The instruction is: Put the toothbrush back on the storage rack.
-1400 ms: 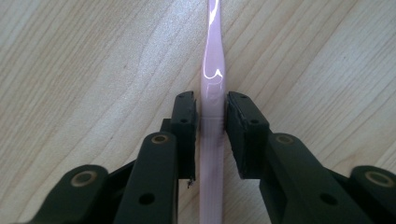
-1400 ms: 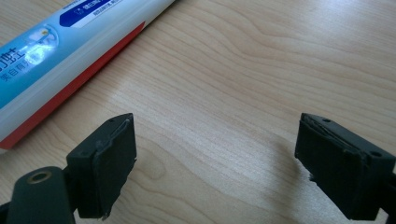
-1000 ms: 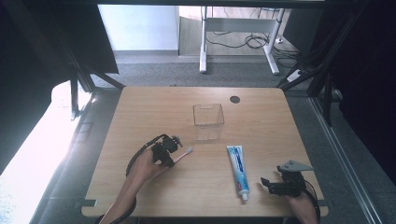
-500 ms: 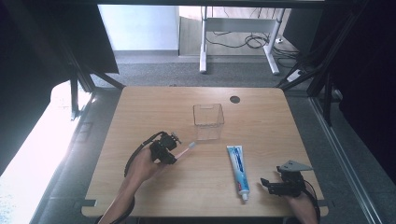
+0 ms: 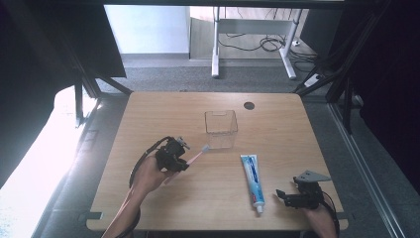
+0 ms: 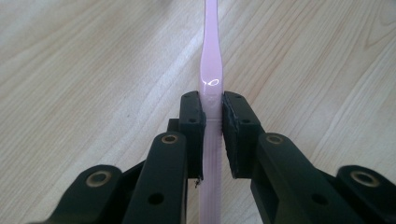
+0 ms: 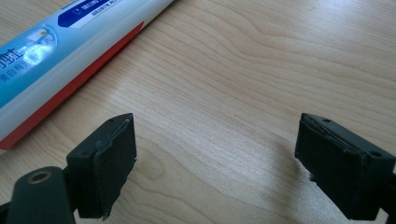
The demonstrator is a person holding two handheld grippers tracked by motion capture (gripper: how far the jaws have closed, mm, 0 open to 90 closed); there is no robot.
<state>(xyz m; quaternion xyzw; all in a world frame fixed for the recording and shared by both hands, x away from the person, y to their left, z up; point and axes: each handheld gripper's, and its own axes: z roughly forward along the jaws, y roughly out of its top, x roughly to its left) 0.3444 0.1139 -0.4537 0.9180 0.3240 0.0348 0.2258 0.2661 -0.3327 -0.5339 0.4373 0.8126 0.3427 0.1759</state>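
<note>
The toothbrush (image 6: pixel 211 88) in my left gripper (image 6: pixel 213 109) is pale pink, slim and glossy, with a bright glint on the handle just ahead of my pads (image 6: pixel 194 116). Its ribbed lower handle runs back between my jaws; the neck narrows away from me over the wooden table (image 6: pixel 84 70). In the high view the toothbrush (image 5: pixel 196 155) points up and to the right, its whitish head just short of the clear container (image 5: pixel 221 127), which stands near the table's centre. My jaws are clenched on the handle from both sides, and the brush is clear of the tabletop.

The toothpaste tube (image 7: pixel 56 51) lies flat, white and blue with a red stripe along its edge. Its print is in small characters that I cannot read with confidence. In the high view the toothpaste tube (image 5: pixel 251 179) lies lengthwise, cap end nearest me, between my two hands.

My left hand (image 5: pixel 151 173) comes in from the bottom edge, forearm angled up and right, gripper roughly level. My right gripper (image 5: pixel 283 196) rests low near the table's front right corner, pointing left toward the tube, jaws spread wide with nothing between them; the grey plate (image 5: pixel 311 175) sits on top.
</note>
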